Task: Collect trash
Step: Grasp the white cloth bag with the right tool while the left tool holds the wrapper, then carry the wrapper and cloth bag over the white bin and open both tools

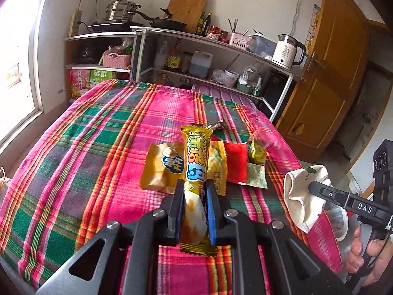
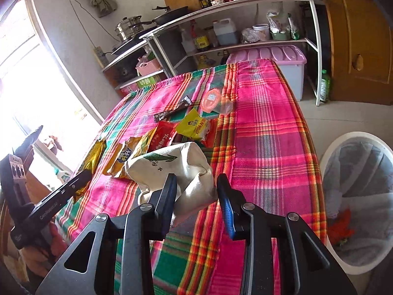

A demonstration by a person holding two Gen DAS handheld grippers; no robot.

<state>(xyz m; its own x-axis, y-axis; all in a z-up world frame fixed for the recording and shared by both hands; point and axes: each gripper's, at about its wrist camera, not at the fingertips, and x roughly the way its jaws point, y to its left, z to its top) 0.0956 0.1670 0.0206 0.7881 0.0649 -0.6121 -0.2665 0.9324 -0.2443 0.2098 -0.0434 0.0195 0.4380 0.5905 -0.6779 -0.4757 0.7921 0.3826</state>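
The left tool is nearly closed, its two pads pinching a long yellow snack wrapper that stands up between them, lifted clear of the plaid cloth covering the tabletop. The right tool stands about half open around a crumpled white paper cup, both pads pressed into its sides, so the cup is held above the cloth near the tabletop's right edge. In the left wrist view the same cup shows at the right, gripped by the right tool, with the person's hand on the handle below it.

Beyond the held wrapper, toward the middle of the tabletop, the remaining trash lies in a loose cluster: a yellow-orange snack packet, a red packet partly beneath a second yellow one, a small green-yellow packet and a pale printed slip just beside it. Further on, a dark narrow wrapper lies near a clear plastic cup with an orange lid, tipped on its side.

Off the tabletop's right edge, on the floor, stands a white bin lined with a grey bag, something red lying inside. Behind the far edge runs a metal shelf unit carrying bottles, a pan, a steamer pot and a white kettle, with a wooden door to the right.
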